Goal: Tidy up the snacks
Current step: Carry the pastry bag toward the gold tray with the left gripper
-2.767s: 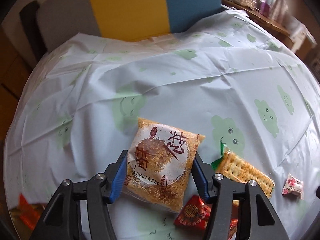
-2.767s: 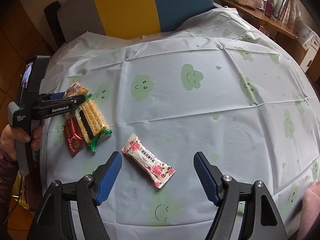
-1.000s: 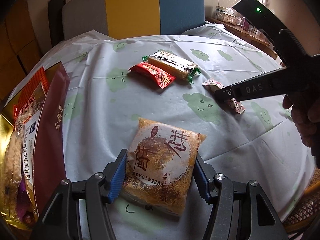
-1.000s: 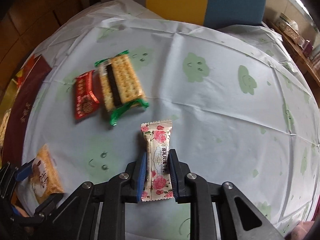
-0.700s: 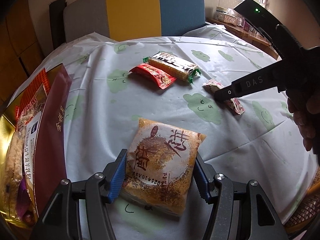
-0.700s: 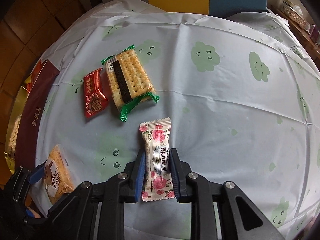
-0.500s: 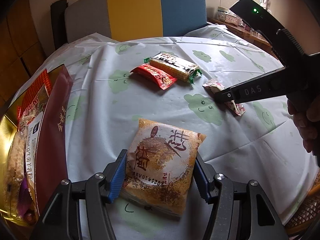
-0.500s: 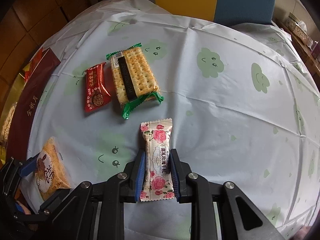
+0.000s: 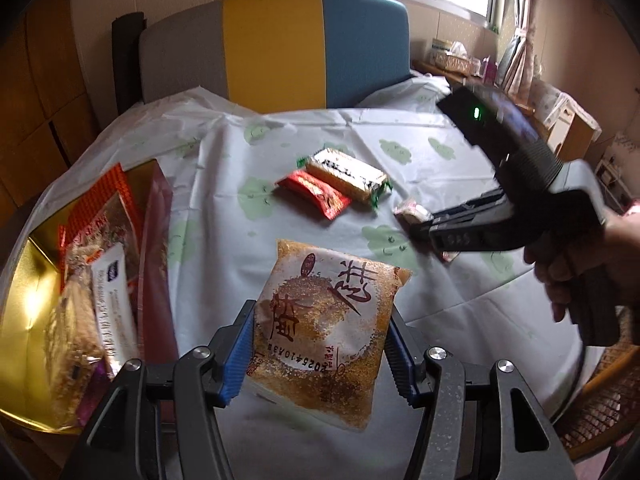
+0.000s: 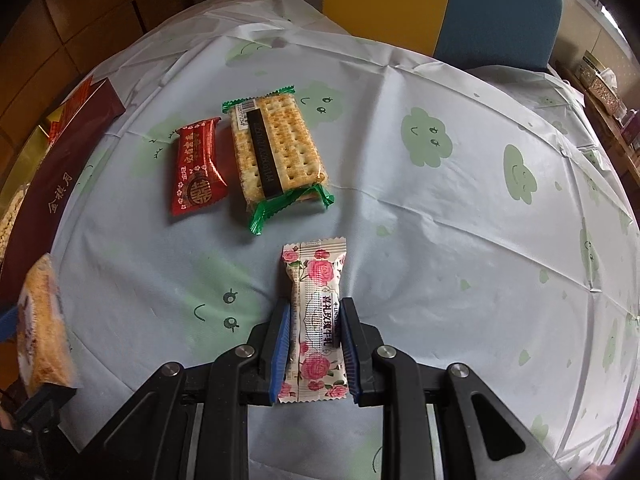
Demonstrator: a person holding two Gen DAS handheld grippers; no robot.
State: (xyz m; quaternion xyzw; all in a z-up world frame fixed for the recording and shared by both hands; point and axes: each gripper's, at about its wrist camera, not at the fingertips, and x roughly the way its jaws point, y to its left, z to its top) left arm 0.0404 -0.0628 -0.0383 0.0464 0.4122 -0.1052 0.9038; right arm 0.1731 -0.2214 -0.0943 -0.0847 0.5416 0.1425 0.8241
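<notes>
My left gripper (image 9: 318, 350) is shut on an orange-brown snack packet (image 9: 324, 332) with red characters and holds it above the table edge. The packet also shows at the left of the right wrist view (image 10: 42, 328). My right gripper (image 10: 314, 344) is shut on a white rose-print candy packet (image 10: 316, 312), held over the tablecloth; its end shows in the left wrist view (image 9: 410, 212). A red candy packet (image 10: 196, 170) and a green-ended cracker packet (image 10: 276, 156) lie side by side on the cloth, also seen in the left wrist view as red packet (image 9: 316, 198) and crackers (image 9: 348, 174).
A gold box (image 9: 24, 300) with a dark red lid flap (image 10: 60, 184) holds several snack bags at the table's left. The table has a pale cloth with green clouds (image 10: 460, 208). A grey-yellow-blue chair (image 9: 276, 48) stands behind. A wicker seat (image 9: 600, 400) is lower right.
Both grippers keep their packets. The left gripper has risen and tilted up, showing more of the room. The right gripper has moved slightly closer to the crackers and red packet.
</notes>
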